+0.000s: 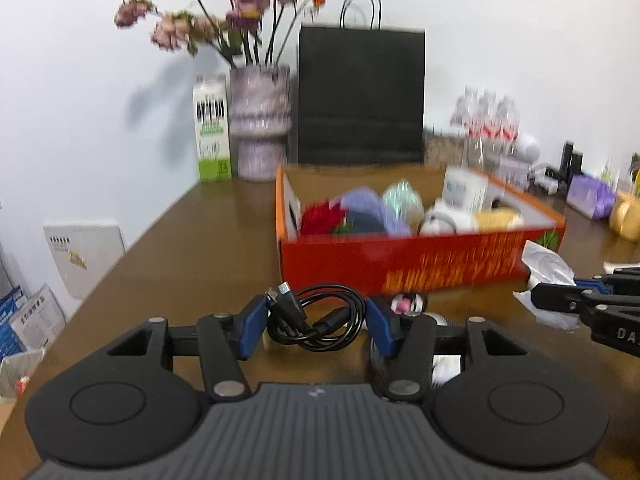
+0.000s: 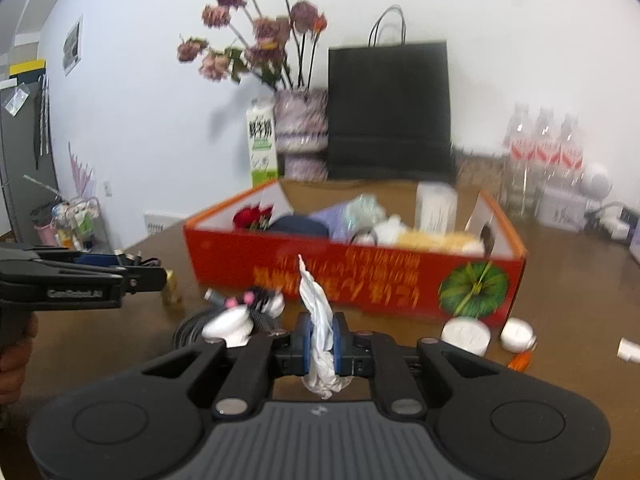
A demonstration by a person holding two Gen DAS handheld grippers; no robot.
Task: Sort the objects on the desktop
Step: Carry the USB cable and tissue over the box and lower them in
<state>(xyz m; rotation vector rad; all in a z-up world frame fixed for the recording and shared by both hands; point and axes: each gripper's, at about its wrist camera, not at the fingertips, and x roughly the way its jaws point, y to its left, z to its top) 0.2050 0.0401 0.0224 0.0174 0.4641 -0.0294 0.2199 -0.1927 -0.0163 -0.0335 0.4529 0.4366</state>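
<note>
Jaws on the left gripper (image 1: pixel 316 322) are clamped against a coiled black USB cable (image 1: pixel 316 320), its blue pads pressing both sides of the bundle. Jaws on the right gripper (image 2: pixel 322 340) are pinched tight on a crumpled white tissue (image 2: pixel 318 320), which stands upright between the pads and hangs out below them.

Both loads sit on the near side of the red cardboard box (image 2: pixel 360 276) on the brown table (image 1: pixel 192 248) — neither is over its rim. That box holds a red flower (image 1: pixel 322 216), a lavender cloth (image 1: pixel 366 204) and other blurred items.

Right-wrist view: a toy mouse (image 2: pixel 248 308) lies on the table near the box front, and 2 white round lids (image 2: pixel 466 334) rest by the box's right corner.

Background: vase of dried flowers (image 1: pixel 260 120), milk carton (image 1: pixel 212 128), black paper bag (image 1: pixel 360 96).
</note>
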